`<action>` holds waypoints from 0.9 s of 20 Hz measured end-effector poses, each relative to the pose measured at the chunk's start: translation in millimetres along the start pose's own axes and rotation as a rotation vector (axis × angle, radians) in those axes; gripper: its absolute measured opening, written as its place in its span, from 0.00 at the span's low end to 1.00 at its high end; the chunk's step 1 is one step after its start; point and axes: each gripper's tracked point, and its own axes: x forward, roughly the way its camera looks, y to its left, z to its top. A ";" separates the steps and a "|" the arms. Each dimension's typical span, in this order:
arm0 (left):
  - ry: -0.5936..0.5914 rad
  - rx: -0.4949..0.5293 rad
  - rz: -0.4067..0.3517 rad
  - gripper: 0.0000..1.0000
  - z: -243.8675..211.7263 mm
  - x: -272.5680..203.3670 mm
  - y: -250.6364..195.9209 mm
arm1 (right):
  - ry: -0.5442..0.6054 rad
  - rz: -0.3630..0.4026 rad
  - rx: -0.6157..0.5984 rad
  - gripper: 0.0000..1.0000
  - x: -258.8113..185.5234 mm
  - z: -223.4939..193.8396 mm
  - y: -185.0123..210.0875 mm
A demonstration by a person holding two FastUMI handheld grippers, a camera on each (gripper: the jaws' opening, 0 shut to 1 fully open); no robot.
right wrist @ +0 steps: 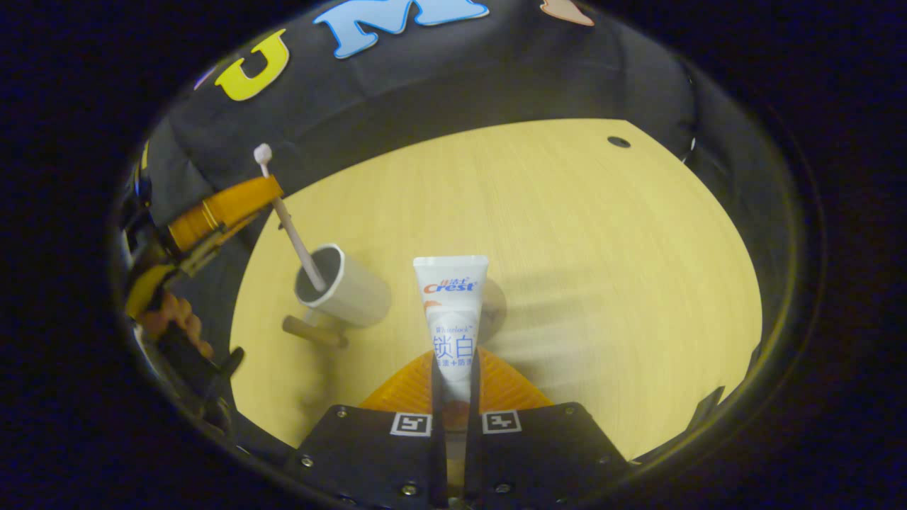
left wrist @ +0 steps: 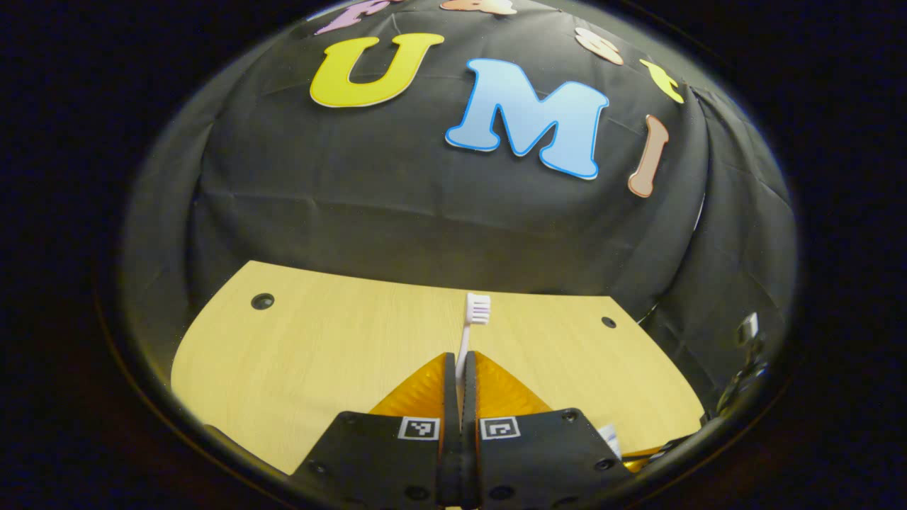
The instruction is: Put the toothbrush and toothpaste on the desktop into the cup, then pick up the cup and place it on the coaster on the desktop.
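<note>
The desk (right wrist: 567, 234) is carrying the cup (right wrist: 345, 287), lying ahead-left of the right tool (right wrist: 455, 368), which is clamping the toothpaste (right wrist: 453, 312) upright. The left tool (left wrist: 460, 375) is pinching the toothbrush (left wrist: 473, 322), whose handle end is dipping into the cup, long axis tilted.

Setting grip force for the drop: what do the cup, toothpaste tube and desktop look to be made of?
Cup: looks like white ceramic or hard plastic with a thick smooth rim; can't tell which. Its handle seems to be wood.
Toothpaste tube: soft glossy plastic, flat crimped end; the right claw grips it.
Desktop: pale wood-grain laminate, matte, streaks visible.
</note>
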 end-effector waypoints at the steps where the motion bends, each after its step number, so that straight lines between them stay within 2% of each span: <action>1: 0.009 -0.001 0.002 0.07 -5.6 1.7 2.3 | -0.044 0.037 0.004 0.11 -1.2 17.5 12.1; 4: 0.027 -0.022 0.009 0.07 -15.7 4.7 8.0 | -0.145 0.119 0.039 0.12 1.6 61.4 44.6; 7: 0.035 -0.033 0.011 0.07 -19.2 5.8 12.4 | -0.188 0.146 0.046 0.11 9.2 84.1 60.1; 8: 0.038 -0.031 0.017 0.14 -21.1 6.3 14.5 | -0.195 0.155 0.055 0.11 11.2 89.2 63.3; 9: 0.040 -0.030 0.011 0.15 -21.8 8.0 13.3 | -0.203 0.165 0.066 0.11 15.8 95.6 69.4; 10: 0.050 -0.033 0.003 0.11 -24.0 8.0 12.3 | -0.216 0.177 0.079 0.11 18.6 102.6 74.3; 13: 0.078 -0.041 -0.019 0.14 -32.1 8.1 9.7 | -0.250 0.201 0.104 0.11 26.6 118.9 86.6; 16: 0.094 -0.038 -0.022 0.21 -38.1 1.9 10.8 | -0.276 0.212 0.111 0.11 35.9 134.6 96.6; 18: 0.100 -0.040 -0.023 0.21 -42.2 -5.7 10.7 | -0.284 0.220 0.113 0.11 42.4 139.6 103.2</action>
